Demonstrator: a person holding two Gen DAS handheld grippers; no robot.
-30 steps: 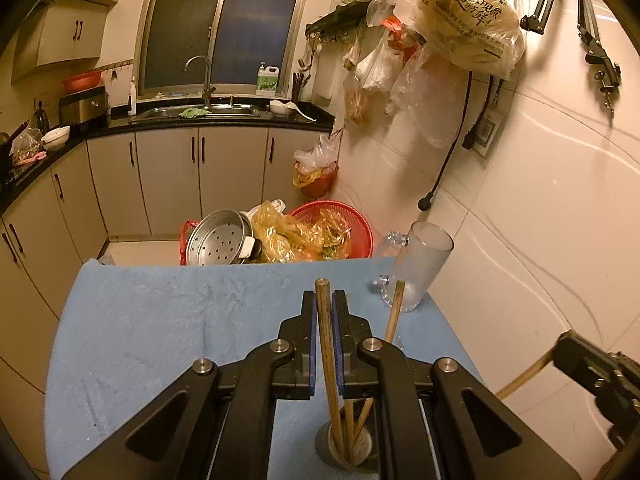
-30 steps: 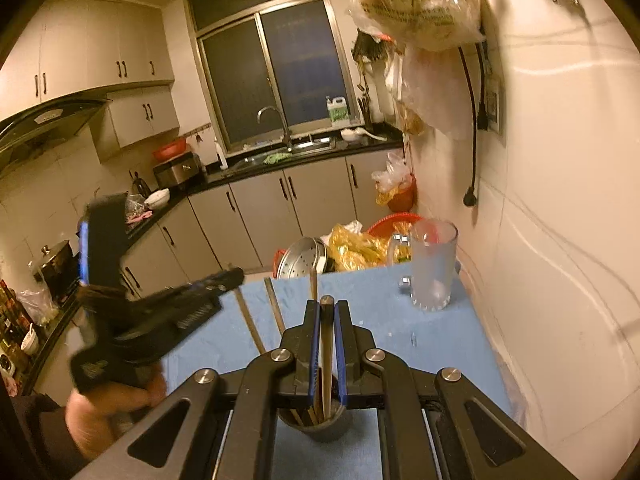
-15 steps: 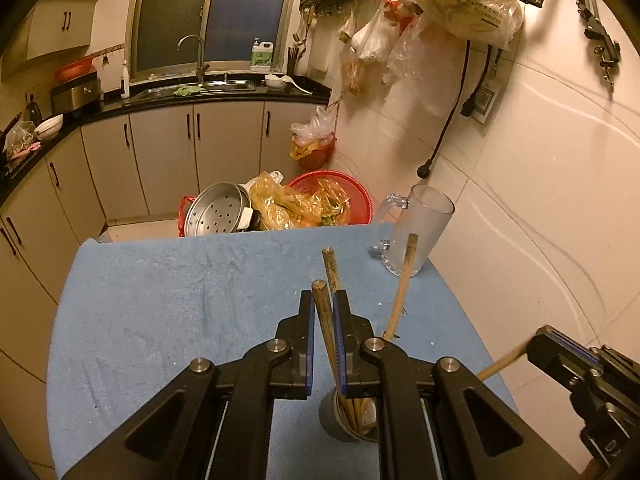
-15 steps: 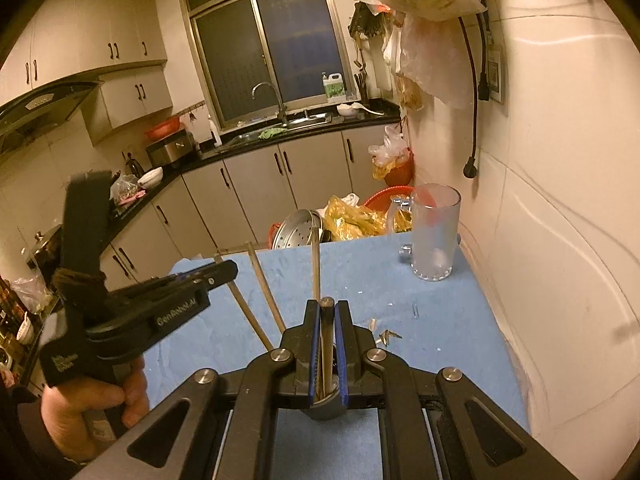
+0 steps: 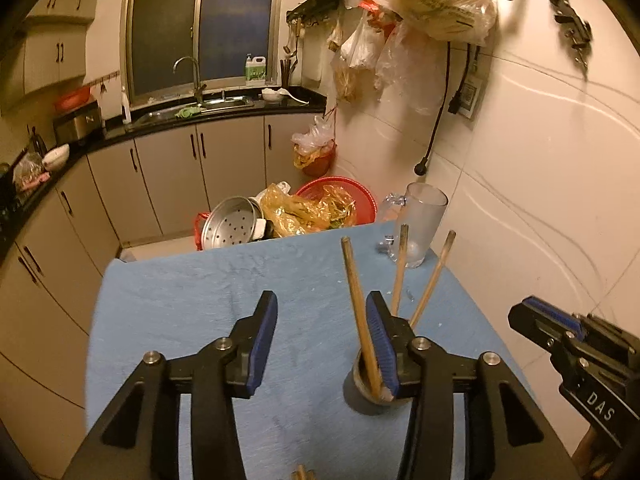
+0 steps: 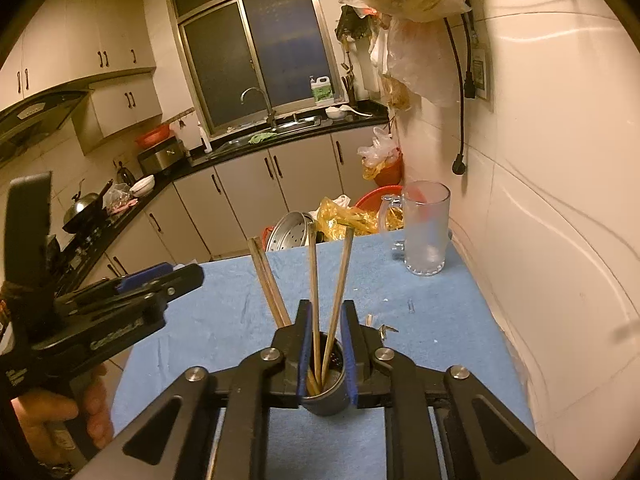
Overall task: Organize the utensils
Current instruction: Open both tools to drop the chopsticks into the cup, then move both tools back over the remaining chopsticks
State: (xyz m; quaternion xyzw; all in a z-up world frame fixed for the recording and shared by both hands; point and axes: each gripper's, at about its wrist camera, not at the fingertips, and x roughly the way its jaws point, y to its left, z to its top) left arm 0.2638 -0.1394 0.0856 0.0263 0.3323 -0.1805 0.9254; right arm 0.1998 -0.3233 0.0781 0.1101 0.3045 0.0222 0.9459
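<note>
1. Standing in a small grey cup [image 6: 325, 398] on the blue cloth-covered table [image 5: 192, 300] are several wooden chopsticks [image 6: 313, 300], leaning apart at different angles.
2. The left gripper [image 5: 322, 344] is spread wide, holding nothing; one chopstick [image 5: 358, 312] stands just inside its right blue pad, though contact cannot be judged.
3. The right gripper [image 6: 325, 354] has its blue pads parted, one either side of the cup's rim; two chopsticks rise between them. Whether the pads touch the cup cannot be told.
4. From the right wrist view the left gripper sits to the left of the cup, held by a bare hand [image 6: 60, 412].
5. A frosted glass mug [image 6: 425, 228] stands upright at the table's far right corner, near the tiled wall [image 6: 552, 200], well apart from the cup.
6. Small pale scraps [image 6: 380, 326] lie on the cloth just right of the cup.
</note>
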